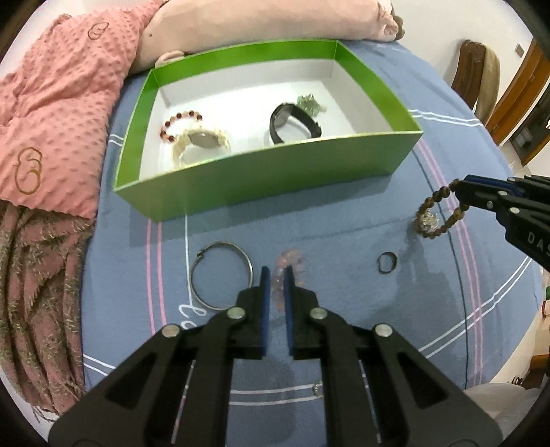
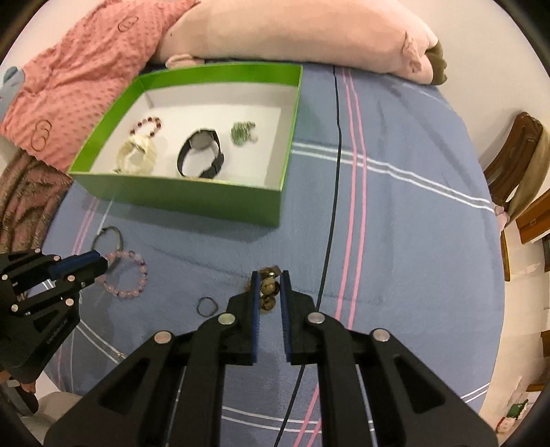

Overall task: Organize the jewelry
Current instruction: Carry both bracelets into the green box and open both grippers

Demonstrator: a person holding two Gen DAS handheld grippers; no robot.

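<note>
So, both tools are seen clamped onto bracelets over a bed covered by a blue striped sheet (image 1: 343,220). The left tool (image 1: 276,271) is pinched shut on a pale pink bead bracelet (image 2: 128,275); in the right wrist view the loop of that bracelet is seen hanging from the tips. The right tool (image 2: 268,275) is squeezed onto a brown bead bracelet (image 1: 436,213), whose loop with a small clear charm is seen dangling below the tips in the left wrist view.

A green box (image 1: 261,182) with a white floor is set on the sheet beyond both tools. Four pieces are already laid inside it: a dark red bead bracelet (image 1: 178,122) at the back left, a cream-coloured watch (image 1: 201,142) touching it in front, a black watch (image 1: 292,123) more to the right, and a small green piece (image 1: 311,103) just behind that one, too blurred to be made out further.

Left out on the sheet are a thin metal bangle (image 1: 221,275), just beside the left tool's tips, and a small dark ring (image 1: 386,263), found between the two tools.

A pink dotted blanket (image 1: 58,113) and a pink plush toy (image 2: 292,31) are piled behind the box.
</note>
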